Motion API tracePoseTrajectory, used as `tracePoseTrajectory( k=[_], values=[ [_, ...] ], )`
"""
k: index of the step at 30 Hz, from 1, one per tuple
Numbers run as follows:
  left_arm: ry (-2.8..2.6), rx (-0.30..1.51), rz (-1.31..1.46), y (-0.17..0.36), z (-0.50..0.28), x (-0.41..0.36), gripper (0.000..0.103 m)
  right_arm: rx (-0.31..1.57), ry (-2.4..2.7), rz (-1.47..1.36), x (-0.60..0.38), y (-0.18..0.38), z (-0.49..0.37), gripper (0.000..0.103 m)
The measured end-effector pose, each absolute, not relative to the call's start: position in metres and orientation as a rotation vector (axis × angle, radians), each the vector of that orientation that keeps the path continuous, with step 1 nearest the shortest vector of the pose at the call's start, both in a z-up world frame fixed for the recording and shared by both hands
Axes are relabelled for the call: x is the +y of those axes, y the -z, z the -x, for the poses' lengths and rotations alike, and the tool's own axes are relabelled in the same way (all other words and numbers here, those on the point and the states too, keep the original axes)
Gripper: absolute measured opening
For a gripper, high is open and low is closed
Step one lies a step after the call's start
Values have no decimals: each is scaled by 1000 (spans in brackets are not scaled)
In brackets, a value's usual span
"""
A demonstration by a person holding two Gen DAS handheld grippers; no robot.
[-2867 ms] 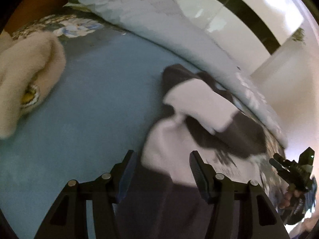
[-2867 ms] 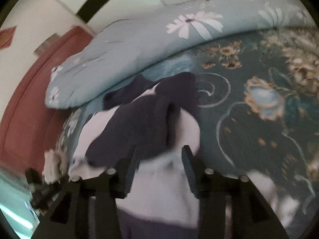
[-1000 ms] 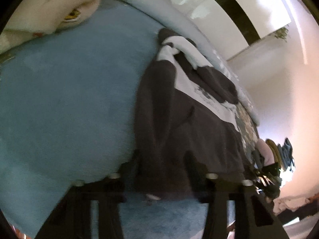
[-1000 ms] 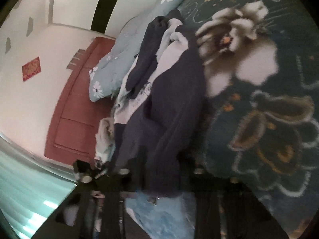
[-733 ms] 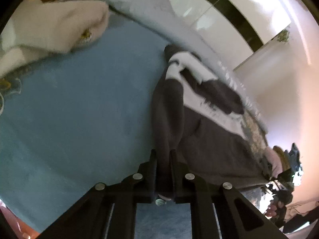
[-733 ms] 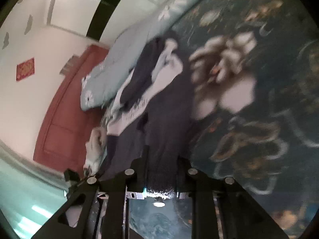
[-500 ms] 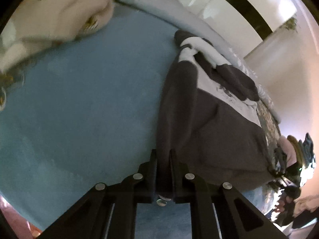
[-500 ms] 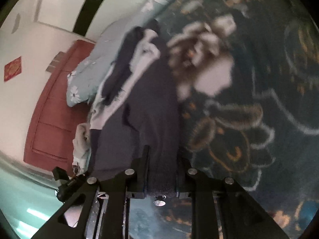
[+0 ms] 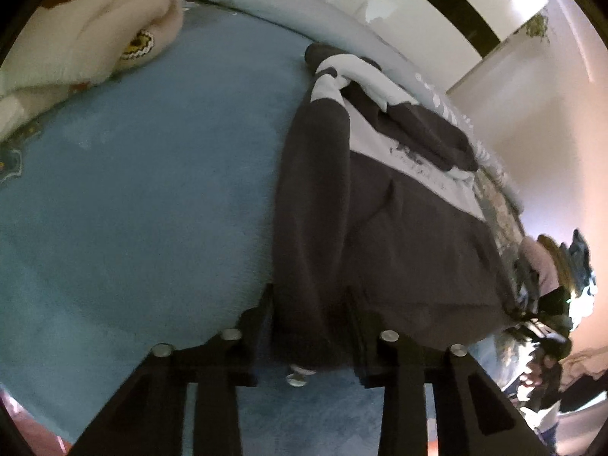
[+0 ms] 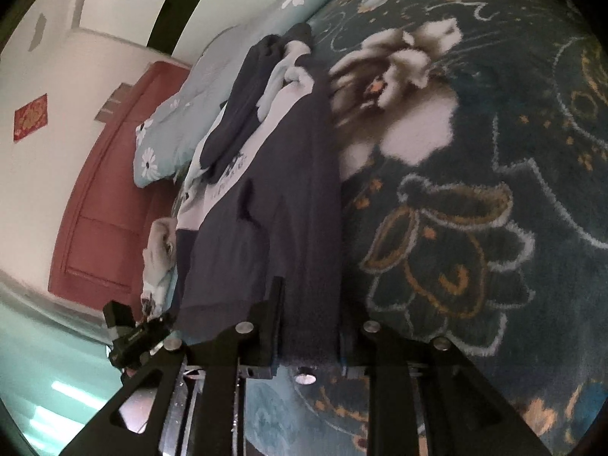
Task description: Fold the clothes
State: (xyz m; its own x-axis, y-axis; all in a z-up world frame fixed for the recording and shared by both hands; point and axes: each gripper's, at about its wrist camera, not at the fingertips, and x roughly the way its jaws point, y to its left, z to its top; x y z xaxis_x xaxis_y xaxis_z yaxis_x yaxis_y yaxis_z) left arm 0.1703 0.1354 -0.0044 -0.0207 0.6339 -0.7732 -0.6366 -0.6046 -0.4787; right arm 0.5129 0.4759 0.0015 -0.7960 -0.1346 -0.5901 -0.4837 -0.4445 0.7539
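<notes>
Item: dark sweatshirt (image 9: 399, 235), charcoal-navy with a pale grey chest panel bearing a dark print. It lies spread lengthwise on the bed, hem end nearest both cameras, sleeves and hood bunched at the far end against a light blue quilt (image 9: 288, 11) with white daisies. In the right wrist view the same garment (image 10: 266, 205) runs from the near edge up toward that quilt (image 10: 178, 129).

Left hand-held gripper (image 9: 309, 326): jaws parted, one finger on each side of the garment's near left hem corner; the dark cloth sits between them, but the fingers stand apart from it on the right side. Motion blur softens the fingers.

Right hand-held gripper (image 10: 309, 326): jaws likewise spread, straddling the near right hem corner; the fabric fills most of the gap between the fingers, and whether the pads press on it cannot be told. The left unit appears in this view at lower left, just beside the garment's other corner.

Bedding: plain blue blanket (image 9: 144, 190) under the garment's left half; dark teal blanket (image 10: 475, 190) with large white and gold flowers to the garment's right.

Other: cream plush item (image 9: 83, 38) at the far left of the bed, well apart from the garment. Red-brown headboard (image 10: 102, 228) beyond the quilt; white wall (image 10: 49, 57) with a small red square decoration (image 10: 30, 117).
</notes>
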Motion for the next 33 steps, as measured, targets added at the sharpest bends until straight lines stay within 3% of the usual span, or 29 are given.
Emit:
tracePoseTrajectory(
  k=[12,22,29,33],
  values=[
    [-1538,-471,1275,-51,-106,140,12,1530,-2522,665,521,-63,-479,20],
    [-1646,-415,1247,-110,1,256,12,1504,-2512,534,618,-123,-398,20],
    [-1707,-458,1338,-86,79,335,12,1473,-2380,611,693,-135,-317,20],
    [-1721,-470,1394,-57,104,361,12,1470,-2272,674,724,-109,-280,20]
  ],
)
